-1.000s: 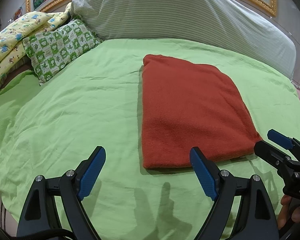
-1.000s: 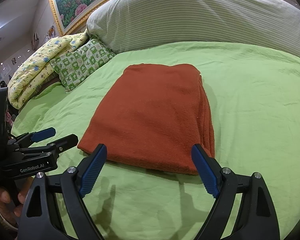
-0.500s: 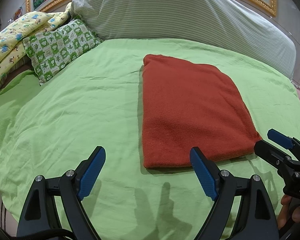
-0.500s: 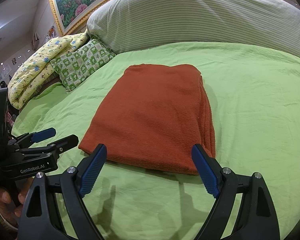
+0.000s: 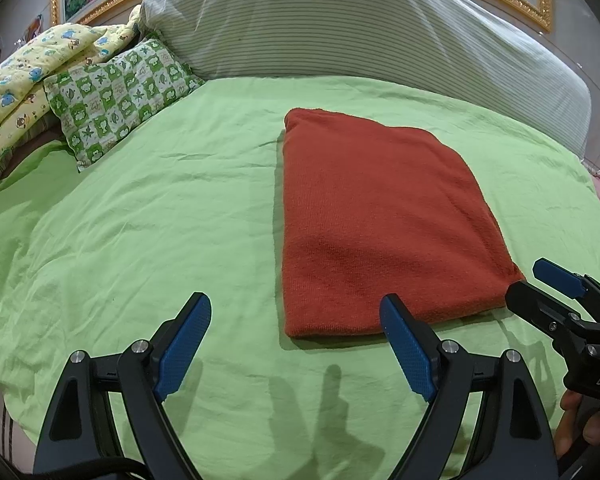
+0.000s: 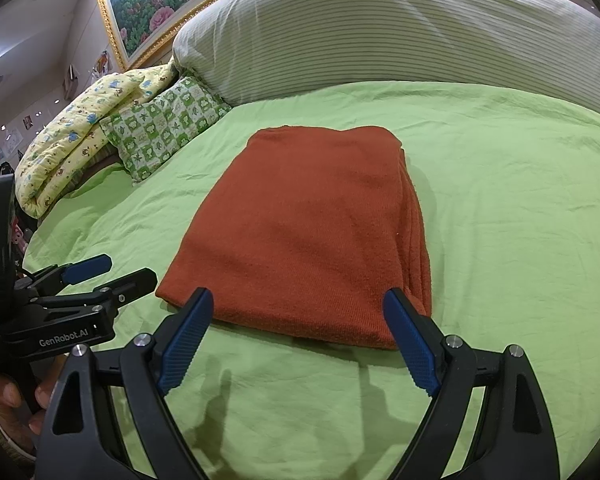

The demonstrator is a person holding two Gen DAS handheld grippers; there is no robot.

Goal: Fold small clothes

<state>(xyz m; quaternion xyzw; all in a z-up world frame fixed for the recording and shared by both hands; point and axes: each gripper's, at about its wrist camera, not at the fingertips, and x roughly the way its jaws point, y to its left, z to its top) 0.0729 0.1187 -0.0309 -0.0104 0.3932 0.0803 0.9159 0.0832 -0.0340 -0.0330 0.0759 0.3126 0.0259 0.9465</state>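
No visible change since earlier.

Folded towel (image 5: 384, 224) on bed (image 5: 160, 216); checked pillow (image 5: 120, 96) behind-left of towel, striped bolster (image 5: 340, 24) behind towel.

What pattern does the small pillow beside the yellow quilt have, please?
Green and white checks with leaf and animal prints on the pillow; clearest in the left wrist view.

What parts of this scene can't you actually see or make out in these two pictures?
- Underside and inner layers of the folded red garment: hidden by its own top layer in both views, so its type is unclear.
- Framed painting: cut off by the right wrist view's edge.
- Right gripper: partly cut off at the left wrist view's edge.
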